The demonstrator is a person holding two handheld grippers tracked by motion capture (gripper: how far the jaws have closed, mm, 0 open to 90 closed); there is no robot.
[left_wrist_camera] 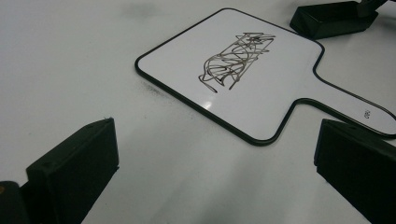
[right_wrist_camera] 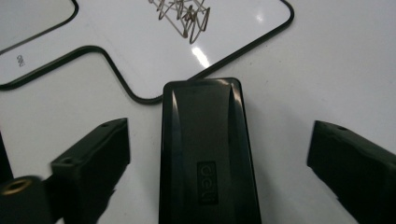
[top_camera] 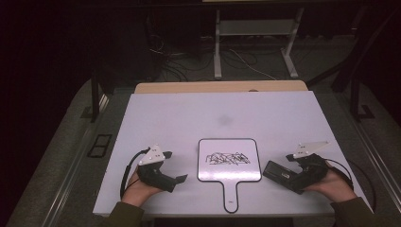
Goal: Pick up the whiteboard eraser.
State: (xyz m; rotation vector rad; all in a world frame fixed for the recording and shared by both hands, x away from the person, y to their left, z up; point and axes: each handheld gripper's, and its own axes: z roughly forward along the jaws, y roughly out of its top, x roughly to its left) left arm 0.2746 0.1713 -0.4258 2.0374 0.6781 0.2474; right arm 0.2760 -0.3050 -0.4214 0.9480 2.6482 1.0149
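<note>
While the white table [top_camera: 156, 113] carries everything, the work in hand looks like wiping the scribble off the small handled whiteboard [top_camera: 213, 168] with the black eraser [right_wrist_camera: 205, 154]. That board lies between the two grippers, its handle pointing back toward the person and its scribble [top_camera: 228, 158] near the middle of the panel. From the right gripper [right_wrist_camera: 219, 158] the eraser sits straight ahead, between the spread jaws but touched by neither, its long axis running along the gripper's own line of sight toward the board's near corner, which it seems almost to touch. So the right gripper is by far the nearer to it; I judge that closing the jaws across the eraser's short width is what the next move calls for. The left gripper [left_wrist_camera: 215, 168] rests on the table on the board's other side, jaws wide apart and empty, the board ahead and to its right. Count: one table, one whiteboard, two grippers, one eraser, one scribble.
</note>
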